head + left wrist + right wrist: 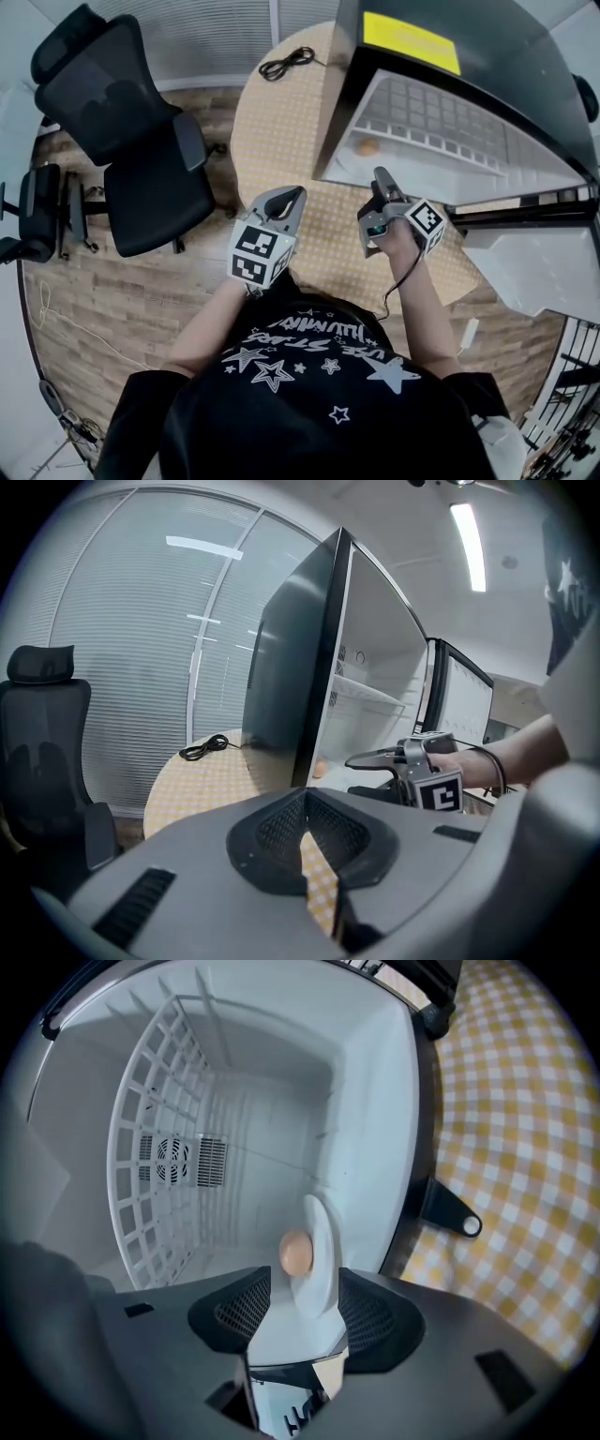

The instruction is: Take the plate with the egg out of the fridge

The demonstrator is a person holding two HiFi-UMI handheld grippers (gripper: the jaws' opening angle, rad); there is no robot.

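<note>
Shut tip to tip w/ nothing in them, the jaws of the L gripper [306, 797] hang idle over the table edge, short of the fridge [291, 667]. R gripper [305, 1283] has its jaws wide apart, rolled so one sits above and one below the white plate [322, 1274]. The plate rim lines up w/ the gap but neither pad presses on it, so no hold yet. Plate lies on the fridge floor near the opening, egg [295, 1252] loose on top, wire shelf [141, 1157] above. Main risk as I judge it: a pinch on the near rim alone lets the far side droop, and the egg prob rolls off, esp if the wrist rolls on the way out. Glazed rim could also slip btwn the pads if the bite is shallow; too deep and the egg-side jaw may nudge the egg. Dragging over the fridge sill could jolt it too. L gripper is free to steady the other side. Room, L to R: black office chair [131, 122] on wood floor [122, 300], blinds [141, 649] behind, coiled black cable [286, 64] on the round table [281, 131] w/ yellow check cloth, fridge on it w/ door [539, 267] swung open to the right.
</note>
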